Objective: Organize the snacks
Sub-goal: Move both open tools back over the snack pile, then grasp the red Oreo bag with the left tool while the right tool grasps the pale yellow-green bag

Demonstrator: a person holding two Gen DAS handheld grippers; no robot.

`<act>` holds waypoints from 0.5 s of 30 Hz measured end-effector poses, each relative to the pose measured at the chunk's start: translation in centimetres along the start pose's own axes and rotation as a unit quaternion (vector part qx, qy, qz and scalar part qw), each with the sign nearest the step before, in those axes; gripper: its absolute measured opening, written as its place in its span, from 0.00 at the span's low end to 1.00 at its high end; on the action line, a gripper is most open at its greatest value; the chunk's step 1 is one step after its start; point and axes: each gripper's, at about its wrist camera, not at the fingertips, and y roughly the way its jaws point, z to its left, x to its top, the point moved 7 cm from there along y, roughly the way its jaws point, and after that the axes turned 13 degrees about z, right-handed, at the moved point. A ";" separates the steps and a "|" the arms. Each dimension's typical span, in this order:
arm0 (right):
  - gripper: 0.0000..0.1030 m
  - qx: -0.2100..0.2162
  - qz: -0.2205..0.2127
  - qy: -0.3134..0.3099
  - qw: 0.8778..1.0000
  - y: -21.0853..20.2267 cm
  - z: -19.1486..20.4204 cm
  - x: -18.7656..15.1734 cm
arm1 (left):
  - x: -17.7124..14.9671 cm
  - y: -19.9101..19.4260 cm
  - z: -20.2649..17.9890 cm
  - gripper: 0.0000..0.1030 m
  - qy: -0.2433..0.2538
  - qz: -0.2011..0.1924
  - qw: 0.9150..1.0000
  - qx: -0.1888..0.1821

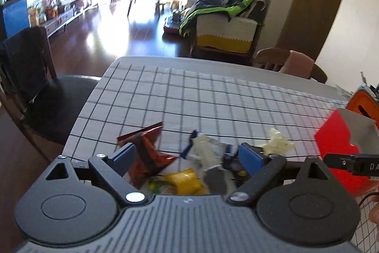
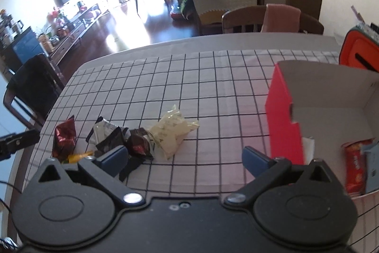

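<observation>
A heap of snack packets lies near the front of the checked tablecloth (image 1: 213, 96). In the left wrist view my left gripper (image 1: 187, 155) hangs open over the heap. A red-brown foil packet (image 1: 149, 153), a white and blue packet (image 1: 203, 151) and a yellow packet (image 1: 187, 181) lie between its blue pads, and none is gripped. A pale yellow packet (image 1: 278, 142) lies just right of them. My right gripper (image 2: 184, 157) is open and empty above bare cloth, between the pale packet (image 2: 170, 134) and the red box (image 2: 284, 115).
The red box is open on top and holds a red snack packet (image 2: 355, 167) and a grey-blue item (image 2: 373, 165). An orange container (image 2: 357, 51) stands behind it. Wooden chairs (image 2: 248, 18) stand at the far edge and a dark chair (image 1: 30, 68) at the left.
</observation>
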 end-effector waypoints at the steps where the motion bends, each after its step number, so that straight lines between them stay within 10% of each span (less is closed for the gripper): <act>1: 1.00 -0.004 0.002 0.005 1.000 0.5 0.2 0.3 | 0.2 0.5 0.6 0.91 -0.006 0.006 1.000 0.003; 15: 0.99 -0.053 0.029 0.069 0.996 7.5 0.9 3.5 | 1.7 7.4 6.2 0.91 -0.091 0.085 0.992 0.025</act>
